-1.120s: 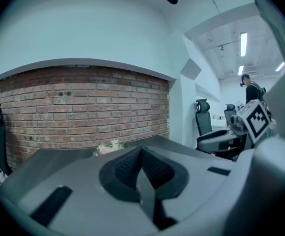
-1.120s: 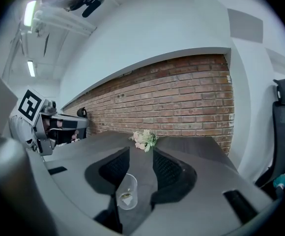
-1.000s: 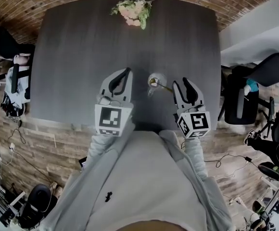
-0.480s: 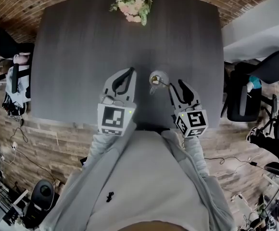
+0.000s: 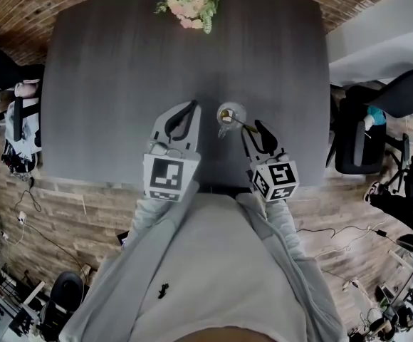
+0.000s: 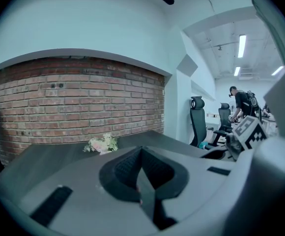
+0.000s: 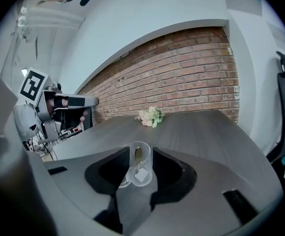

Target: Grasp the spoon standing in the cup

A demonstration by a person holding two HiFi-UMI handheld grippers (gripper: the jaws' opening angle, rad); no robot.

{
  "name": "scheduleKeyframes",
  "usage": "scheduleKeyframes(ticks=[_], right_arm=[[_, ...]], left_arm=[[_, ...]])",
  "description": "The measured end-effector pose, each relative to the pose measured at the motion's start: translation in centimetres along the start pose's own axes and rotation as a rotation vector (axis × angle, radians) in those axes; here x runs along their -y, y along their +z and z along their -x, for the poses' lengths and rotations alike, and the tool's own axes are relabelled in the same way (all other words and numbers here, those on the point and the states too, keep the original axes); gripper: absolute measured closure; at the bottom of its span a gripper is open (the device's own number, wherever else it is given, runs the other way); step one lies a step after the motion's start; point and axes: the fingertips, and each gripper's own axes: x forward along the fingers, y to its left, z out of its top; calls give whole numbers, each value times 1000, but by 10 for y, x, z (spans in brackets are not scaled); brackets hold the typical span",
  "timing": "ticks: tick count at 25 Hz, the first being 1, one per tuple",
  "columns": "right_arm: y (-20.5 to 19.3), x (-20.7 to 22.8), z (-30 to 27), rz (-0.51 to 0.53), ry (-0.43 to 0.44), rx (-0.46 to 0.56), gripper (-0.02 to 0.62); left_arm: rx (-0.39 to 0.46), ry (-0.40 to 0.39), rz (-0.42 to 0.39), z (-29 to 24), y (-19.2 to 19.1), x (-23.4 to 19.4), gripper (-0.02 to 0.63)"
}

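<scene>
A clear glass cup (image 5: 231, 113) stands on the dark grey table (image 5: 121, 84), just ahead of me. A gold spoon (image 5: 241, 123) stands in it, its handle leaning back to the right. My right gripper (image 5: 252, 128) is open a little, its tips on either side of the handle's end and just short of the cup. In the right gripper view the cup (image 7: 140, 162) and spoon (image 7: 137, 154) show in the gap of the right gripper (image 7: 140, 151). My left gripper (image 5: 190, 107) hovers shut and empty left of the cup; its tips (image 6: 141, 149) meet.
A small bunch of flowers (image 5: 190, 6) lies at the table's far edge. Office chairs stand off the right side (image 5: 356, 141) and the left side (image 5: 21, 120). The table's near edge runs just behind both grippers. A person (image 6: 241, 104) stands far off.
My right gripper has moved left and forward towards the cup, so the spoon handle's end now sits between its tips. The left gripper has hardly moved.
</scene>
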Motion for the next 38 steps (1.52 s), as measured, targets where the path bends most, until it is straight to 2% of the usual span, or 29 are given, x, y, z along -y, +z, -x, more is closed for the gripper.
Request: scheduleKeyframes(ticks=[10,22,28,38], right_arm=[[-14,0,-7,-52,17,-9,454],[-15,0,-9,-68,18,-8,459],[-13,0,-7,-52,5,-16,557],[-2,-1,-3,-55,22,22,575]], left_arm=[[-14,-8,-3,-1,-4,1,588],[-16,-6,-6,1,-5,1,588],[-11,-4,-6,2,-2,2,588],[0,6,-15,6,1,2,588]])
